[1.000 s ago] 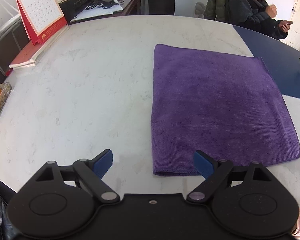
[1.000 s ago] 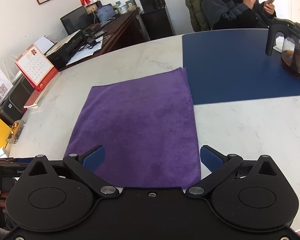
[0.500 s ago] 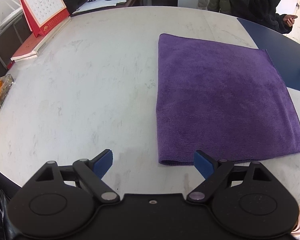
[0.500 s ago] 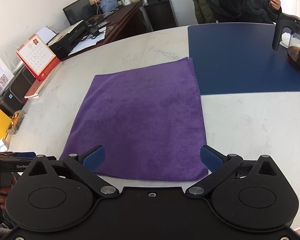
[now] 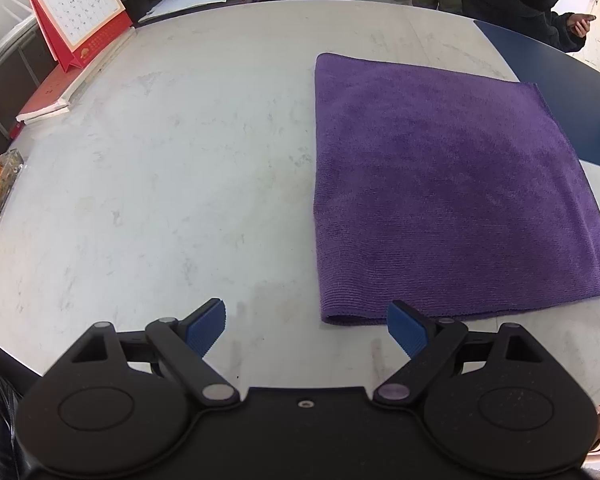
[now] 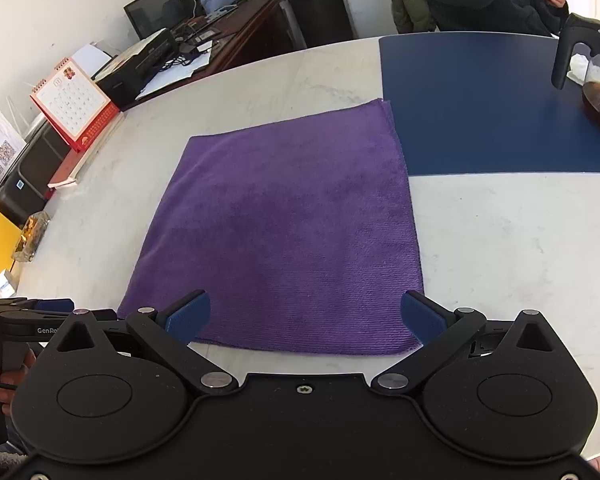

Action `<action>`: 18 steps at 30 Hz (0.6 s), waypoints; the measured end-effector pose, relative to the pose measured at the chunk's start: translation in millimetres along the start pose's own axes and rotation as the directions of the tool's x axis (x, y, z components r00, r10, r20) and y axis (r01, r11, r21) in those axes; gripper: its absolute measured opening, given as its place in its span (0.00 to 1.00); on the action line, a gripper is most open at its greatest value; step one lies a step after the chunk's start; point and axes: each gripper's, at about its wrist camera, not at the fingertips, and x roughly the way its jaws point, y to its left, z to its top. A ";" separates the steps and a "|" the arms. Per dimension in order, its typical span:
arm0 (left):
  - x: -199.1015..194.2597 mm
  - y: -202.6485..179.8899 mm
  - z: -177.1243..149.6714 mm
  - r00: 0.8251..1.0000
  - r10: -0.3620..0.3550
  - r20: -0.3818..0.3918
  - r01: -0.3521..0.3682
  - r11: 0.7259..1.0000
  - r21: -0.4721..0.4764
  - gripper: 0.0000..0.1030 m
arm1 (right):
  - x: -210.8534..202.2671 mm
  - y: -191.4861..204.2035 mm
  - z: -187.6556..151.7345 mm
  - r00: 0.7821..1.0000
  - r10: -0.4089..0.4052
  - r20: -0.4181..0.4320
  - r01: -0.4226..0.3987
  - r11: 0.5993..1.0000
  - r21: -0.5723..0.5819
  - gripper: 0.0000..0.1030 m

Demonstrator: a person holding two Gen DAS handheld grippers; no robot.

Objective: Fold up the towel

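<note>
Your towel [image 6: 284, 224] lies flat and spread on the pale bench [image 5: 160, 168], straight ahead of your right tool [image 6: 306, 316]. Its near edge sits just in front of that tool's blue fingertips [image 6: 188, 314], which stand wide apart and hold nothing. From your left tool [image 5: 306, 328] the towel [image 5: 440, 200] is ahead and to the right, its near left corner just beyond the right fingertip; this tool is also spread wide and empty, over bare bench. Right of the towel's far corner lies a dark blue mat [image 6: 480, 104], with a glass jug [image 6: 596, 80] on its far right. Far left of both tools stands a red desk calendar [image 5: 76, 12].
</note>
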 end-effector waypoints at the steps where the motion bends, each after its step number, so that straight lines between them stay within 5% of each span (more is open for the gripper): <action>1: 1.1 -0.2 0.5 1.000 -0.001 -0.002 0.001 1.000 0.005 0.85 | 0.6 0.6 -0.1 1.000 -0.002 -0.001 0.002 1.000 0.000 1.00; 9: 8.7 7.5 1.1 0.999 -0.047 -0.015 0.047 0.999 0.022 0.85 | 4.3 6.3 -2.5 0.999 -0.033 -0.013 0.033 0.999 0.019 1.00; 18: 17.1 35.3 -7.8 0.968 -0.246 0.054 0.241 0.966 0.092 0.83 | 6.8 14.4 -12.4 0.995 -0.099 0.005 0.098 0.993 0.070 1.00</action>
